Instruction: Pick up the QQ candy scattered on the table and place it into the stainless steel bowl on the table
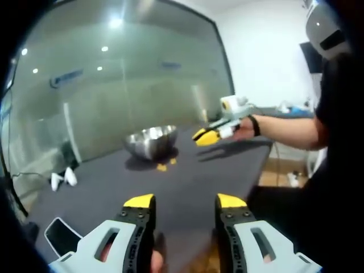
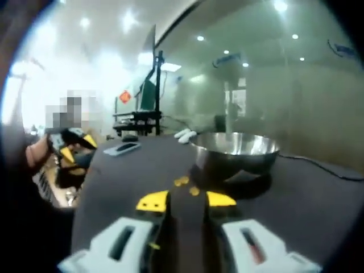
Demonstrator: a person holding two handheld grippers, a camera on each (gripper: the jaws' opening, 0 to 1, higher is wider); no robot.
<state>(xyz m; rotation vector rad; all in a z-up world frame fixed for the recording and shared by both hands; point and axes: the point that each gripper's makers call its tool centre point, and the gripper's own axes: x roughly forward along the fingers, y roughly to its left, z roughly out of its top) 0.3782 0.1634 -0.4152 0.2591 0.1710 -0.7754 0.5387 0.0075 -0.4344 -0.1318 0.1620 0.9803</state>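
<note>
Your landmark is the stainless steel bowl (image 1: 151, 140), standing upright on the dark bench (image 1: 187, 187) with its mouth facing up. In the left gripper view it sits toward the far end of the bench, close to the glass wall (image 1: 114, 85) behind it. The bench edge on the person's side runs from near your left claw (image 1: 186, 205) up to the far corner, with wooden floor (image 1: 278, 170) below it.

Two small yellow QQ candies (image 1: 165, 165) lie on the bench just in front of the bowl, near its shadow; in the right gripper view they (image 2: 186, 185) lie between the bowl (image 2: 235, 149) and your right claw (image 2: 186, 200). They are too small to tell any long axis or which way they point.

Between the bowl and your left claw the bench surface is bare dark cloth. A flat phone-like slab (image 1: 60, 234) lies near the bench edge well apart from the bowl.

Your left claw is released, jaws spread wide, holding nothing. Your right claw is released too, with a narrower gap, just short of the candies; in the left gripper view it (image 1: 206, 136) hovers beside the bowl, above the bench.
</note>
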